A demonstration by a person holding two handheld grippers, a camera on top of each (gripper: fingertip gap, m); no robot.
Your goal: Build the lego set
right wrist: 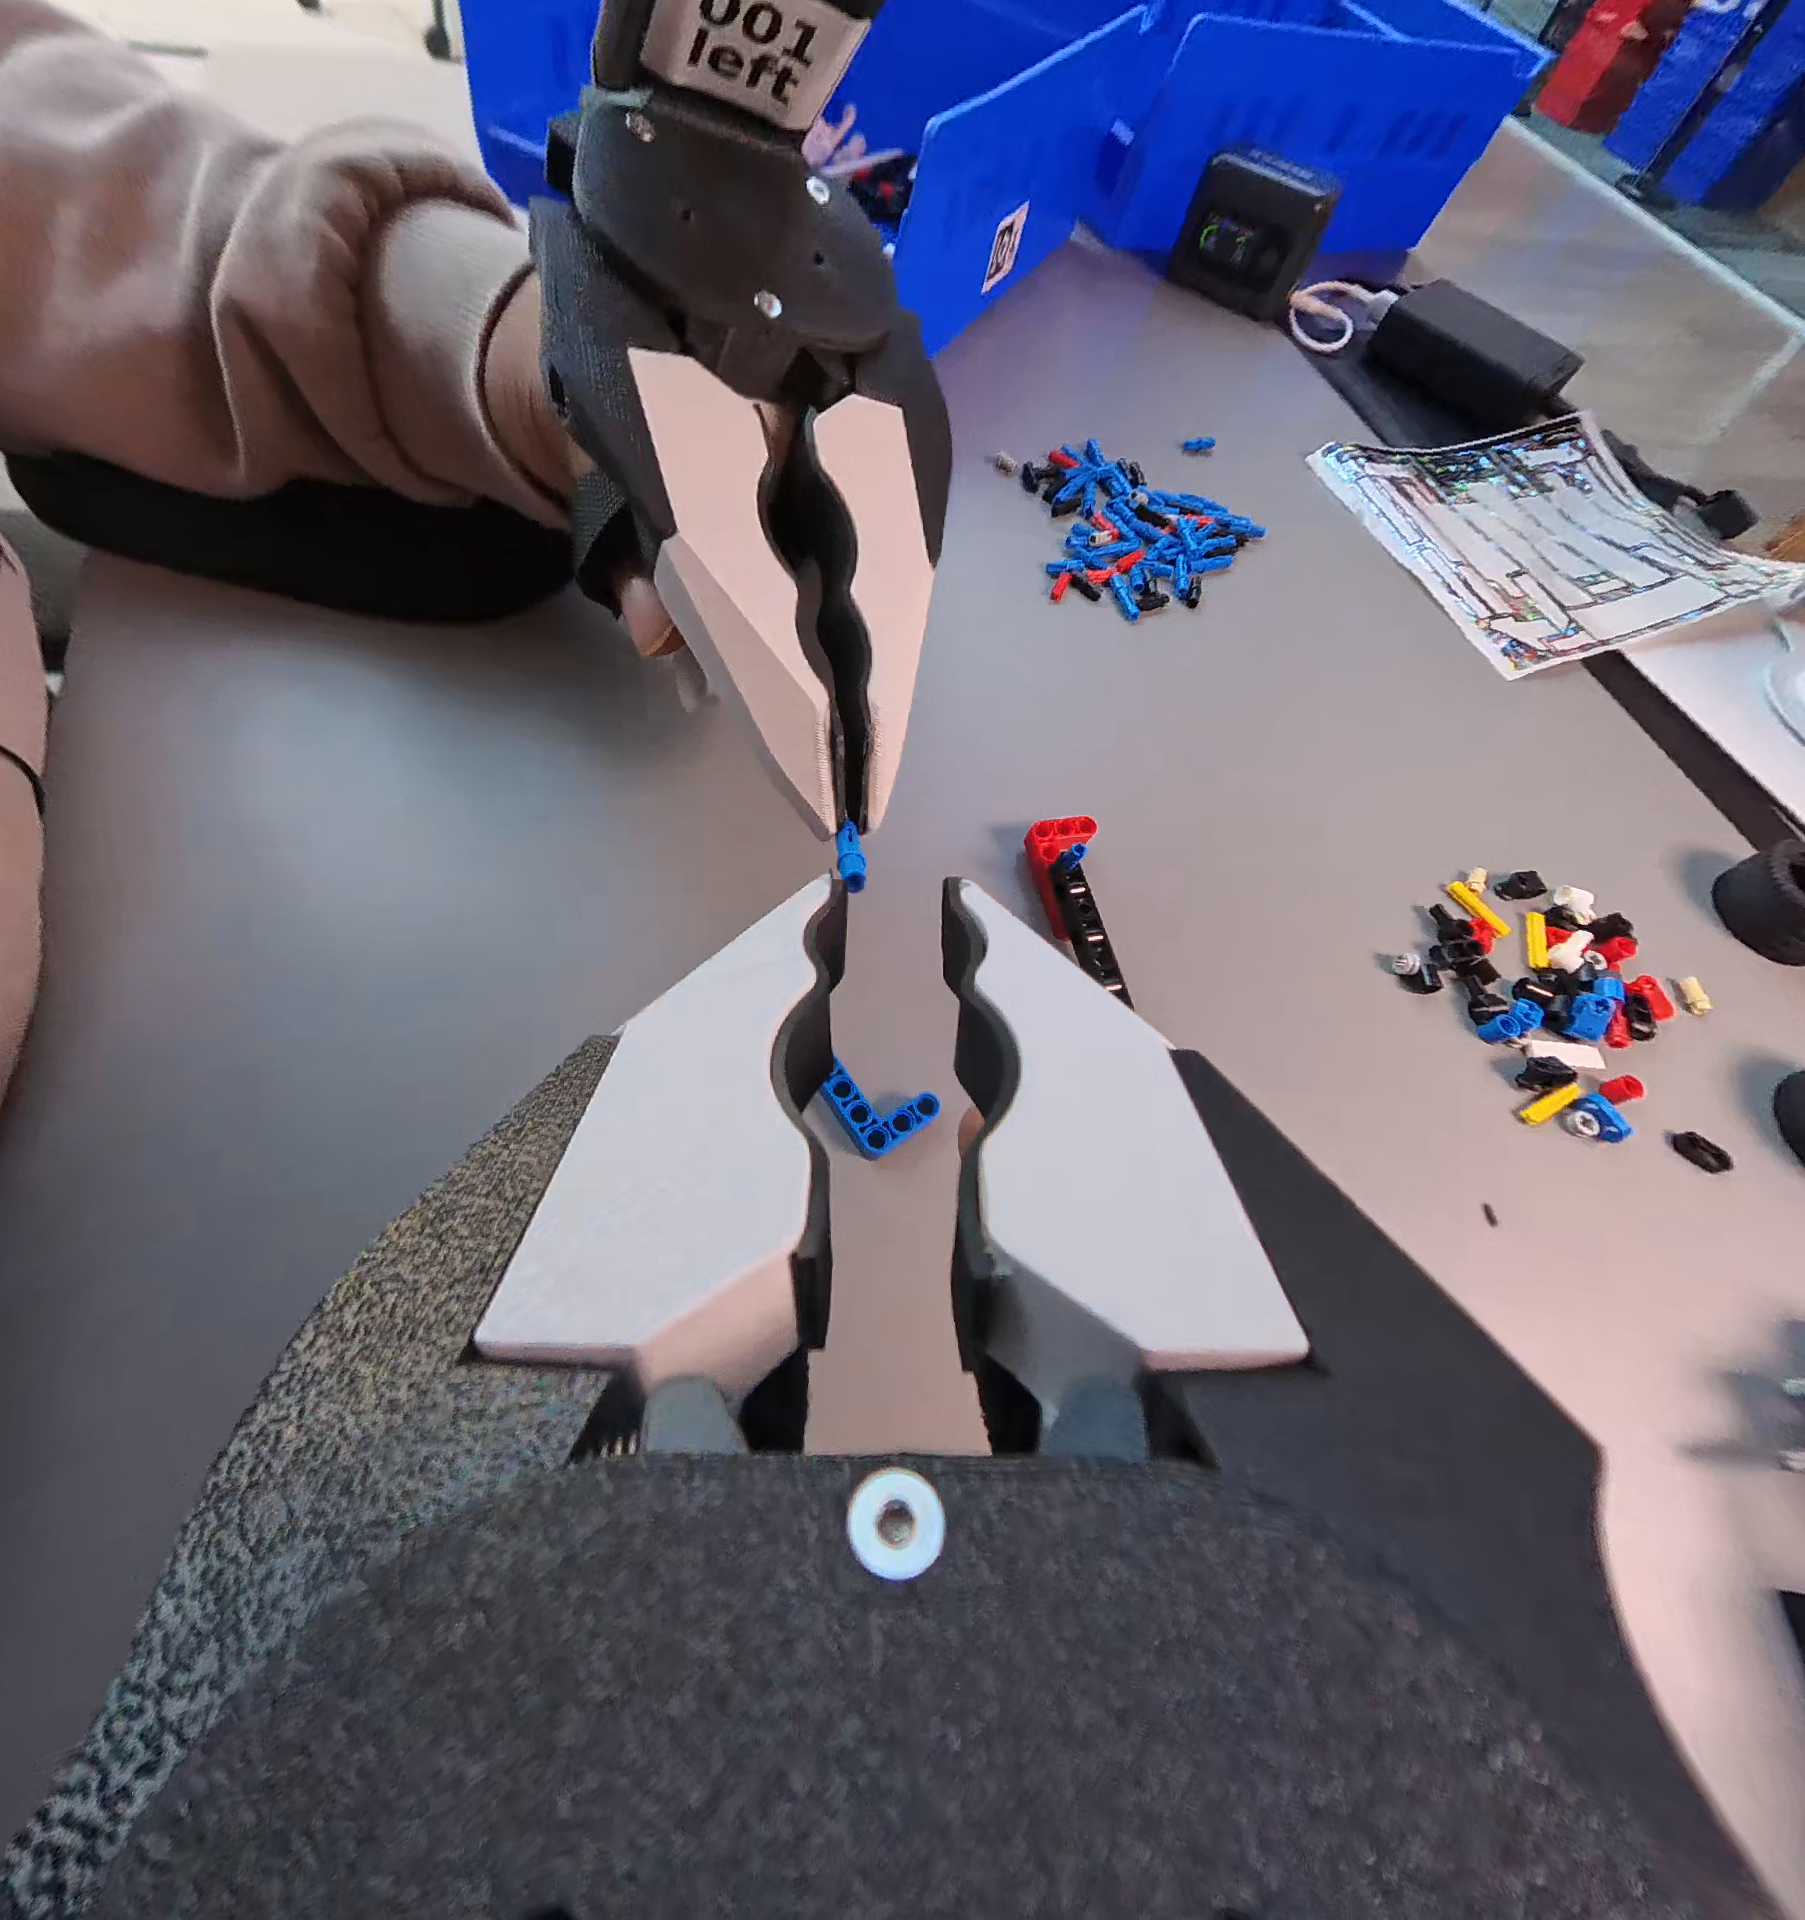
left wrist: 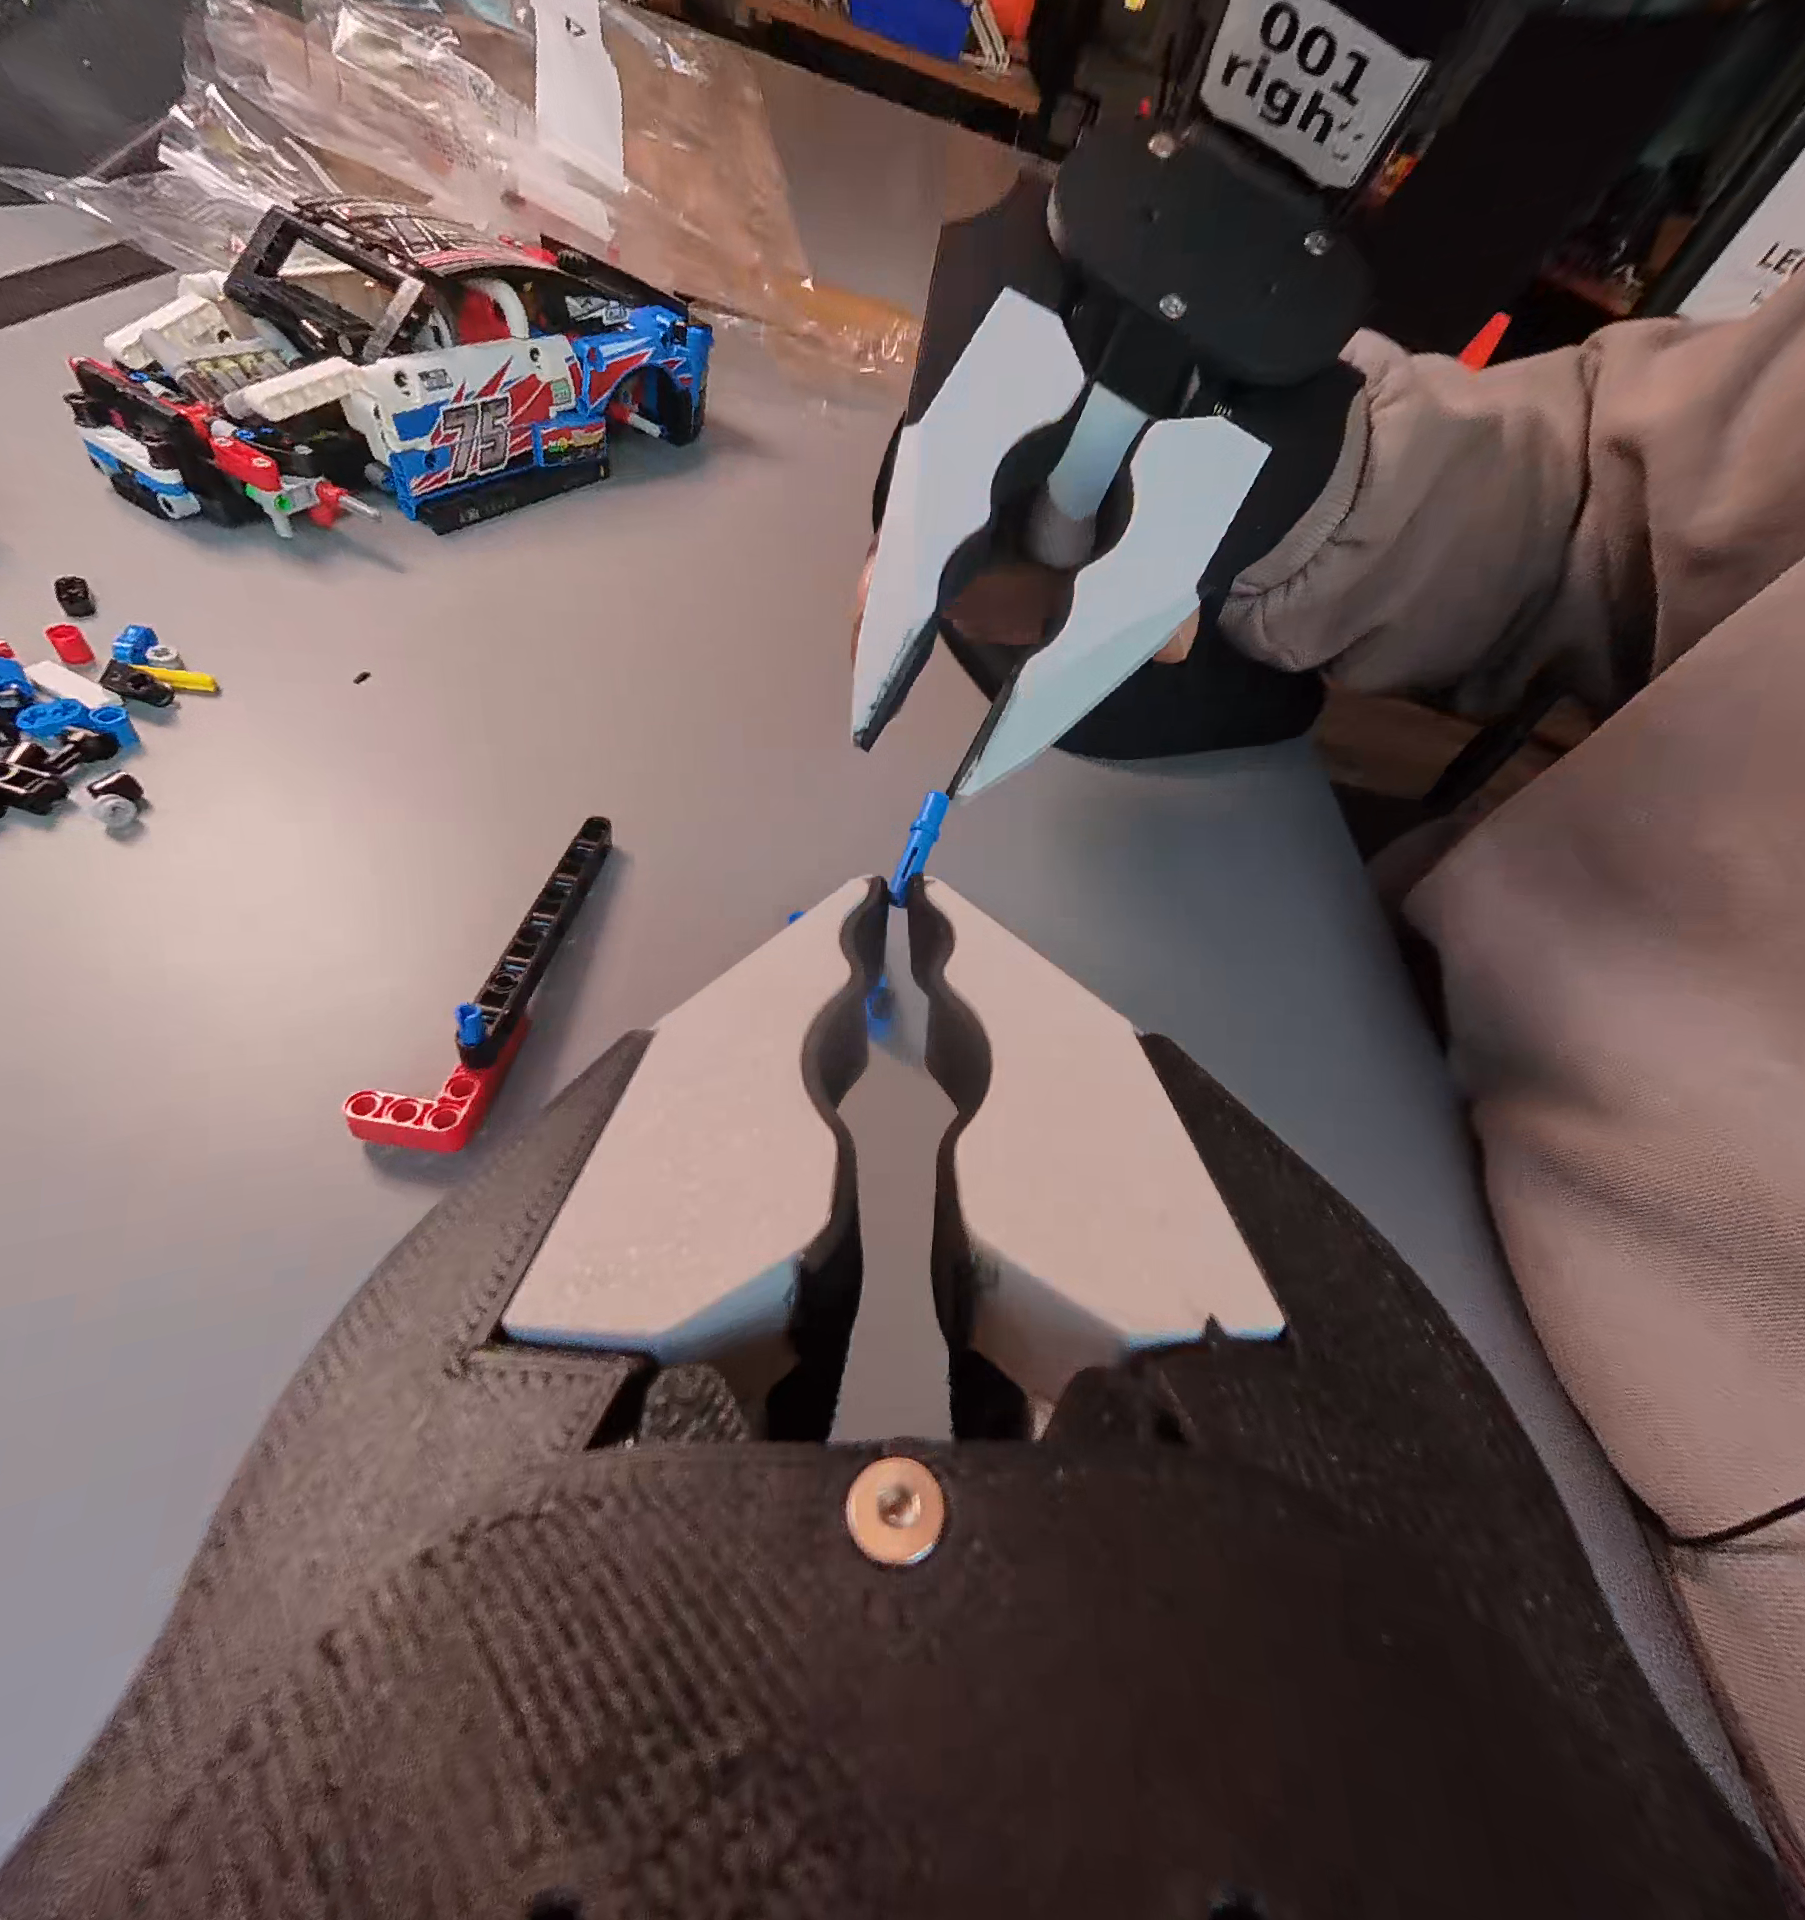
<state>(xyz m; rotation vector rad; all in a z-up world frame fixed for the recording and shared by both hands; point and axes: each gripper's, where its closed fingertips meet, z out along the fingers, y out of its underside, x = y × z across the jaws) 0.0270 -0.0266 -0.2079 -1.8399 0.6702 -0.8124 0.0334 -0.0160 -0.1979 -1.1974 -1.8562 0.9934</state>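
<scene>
The left gripper [left wrist: 900, 888] has its fingers pressed together on a blue pin [left wrist: 917, 836] — the pin sticks out past the tips. The right gripper [right wrist: 893, 888] faces it with fingers apart, holding nothing; the pin's free end is just beside its left fingertip [right wrist: 823, 896]. Below it, on the grey table [right wrist: 358, 831], lies a blue L-beam [right wrist: 875, 1117]. A black beam [left wrist: 545, 930] joined to a red L-piece [left wrist: 422, 1107] lies near — the car [left wrist: 389, 384] stands well apart.
</scene>
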